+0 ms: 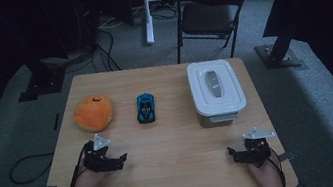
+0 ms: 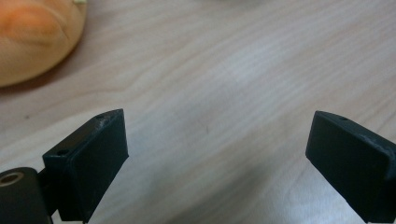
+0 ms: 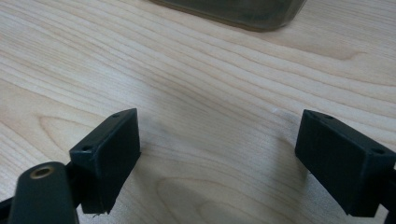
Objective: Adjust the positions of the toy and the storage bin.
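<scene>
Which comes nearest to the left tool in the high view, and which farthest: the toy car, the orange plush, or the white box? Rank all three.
From the left tool:
1. Orange plush, just beyond it, toward the table's left.
2. Toy car, mid-table.
3. White box, lid on, on the right side.

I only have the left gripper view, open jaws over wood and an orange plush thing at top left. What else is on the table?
Observer: A small blue toy car sits just right of that round orange plush toy, apart from it.
Operator: Anything farther right?
Observer: A clear plastic box with a white lid, lid on.
Operator: And the other gripper?
Observer: The right gripper is open near the table's front edge, pointing toward the box's base.
</scene>
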{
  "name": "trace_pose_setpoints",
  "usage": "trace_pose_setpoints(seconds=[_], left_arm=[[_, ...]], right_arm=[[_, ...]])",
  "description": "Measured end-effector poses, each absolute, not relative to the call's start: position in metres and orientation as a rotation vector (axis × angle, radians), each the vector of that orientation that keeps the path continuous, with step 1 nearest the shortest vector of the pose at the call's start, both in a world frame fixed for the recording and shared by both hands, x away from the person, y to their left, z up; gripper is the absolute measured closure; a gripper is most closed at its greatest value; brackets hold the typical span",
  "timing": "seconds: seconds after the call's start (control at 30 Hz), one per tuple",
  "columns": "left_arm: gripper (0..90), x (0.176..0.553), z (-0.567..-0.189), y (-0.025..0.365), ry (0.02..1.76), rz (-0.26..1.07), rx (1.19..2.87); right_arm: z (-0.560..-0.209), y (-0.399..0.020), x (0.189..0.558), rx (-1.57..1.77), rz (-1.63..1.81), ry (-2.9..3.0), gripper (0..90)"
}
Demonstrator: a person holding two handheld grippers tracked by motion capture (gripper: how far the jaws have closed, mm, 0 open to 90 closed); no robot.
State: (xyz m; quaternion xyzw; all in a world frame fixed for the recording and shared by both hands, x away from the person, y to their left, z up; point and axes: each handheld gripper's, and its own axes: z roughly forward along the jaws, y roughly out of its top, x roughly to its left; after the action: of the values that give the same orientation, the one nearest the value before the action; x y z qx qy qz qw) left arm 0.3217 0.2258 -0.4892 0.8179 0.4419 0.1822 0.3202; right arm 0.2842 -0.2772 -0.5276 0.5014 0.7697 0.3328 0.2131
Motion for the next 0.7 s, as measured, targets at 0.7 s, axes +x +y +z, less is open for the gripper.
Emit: trace_pose_setpoints(seconds=[0.7], left_arm=[[6.2,0.366,-0.472,0.188,1.149,0.439,2.155]], right_arm=[[-0.528,-0.277,0.284,1.395,0.923,2.134,13.1]])
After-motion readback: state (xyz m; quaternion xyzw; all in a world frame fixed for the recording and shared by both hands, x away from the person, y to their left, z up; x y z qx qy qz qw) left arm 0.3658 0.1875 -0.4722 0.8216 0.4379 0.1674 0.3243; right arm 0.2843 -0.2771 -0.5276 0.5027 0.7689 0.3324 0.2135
